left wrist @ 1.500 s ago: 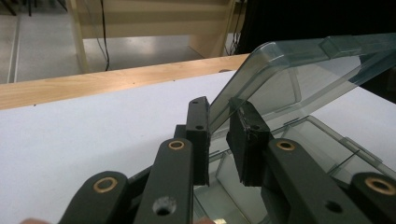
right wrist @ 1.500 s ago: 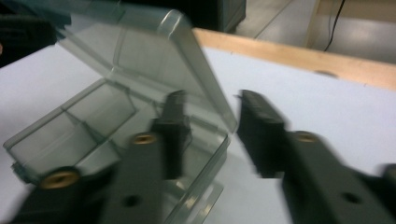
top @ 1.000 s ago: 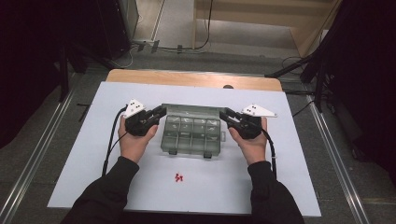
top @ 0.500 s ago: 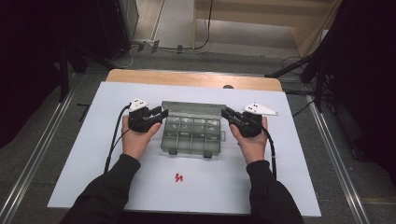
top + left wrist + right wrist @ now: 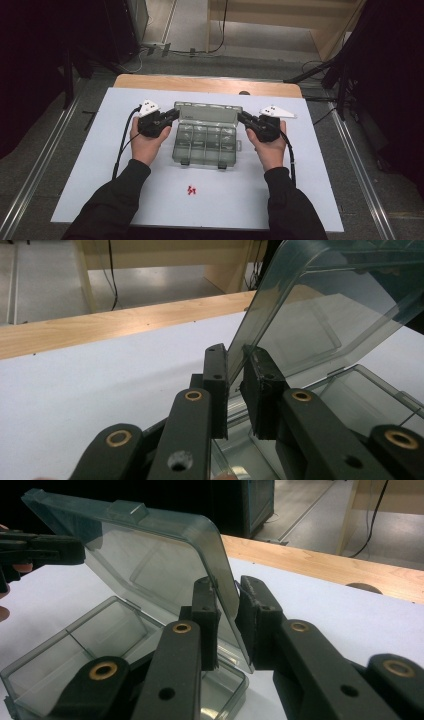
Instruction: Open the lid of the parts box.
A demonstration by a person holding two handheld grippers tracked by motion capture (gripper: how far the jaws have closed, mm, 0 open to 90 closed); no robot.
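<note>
In the high view, a clear plastic compartment box (image 5: 205, 141) sits near the middle of the counter (image 5: 90, 175), a little toward its far edge, with its lid (image 5: 207, 112) swung up toward that far edge. The left gripper (image 5: 175, 113) meets the lid's left end and the right gripper (image 5: 240, 116) its right end, and a few small red pieces (image 5: 191, 190) lie on the white sheet between the box and the near edge. In the left gripper view, the two black fingers (image 5: 216, 385) stand narrow with the lid's thin side edge between them; they have just been closing, and the pads appear to pinch that edge. In the right gripper view, the fingers (image 5: 206, 620) are likewise narrow around the lid's other side edge, seemingly gripping it, while the empty compartments show below. The box looks light, stiff and smooth, so it would likely slide on the sheet if pushed. The thin lid may flex or slip out of a shallow pinch, and its hinge looks like the weak spot. The side edges near the lid's free corners seem the best place to hold. No brand, label or legible writing is visible anywhere.
</note>
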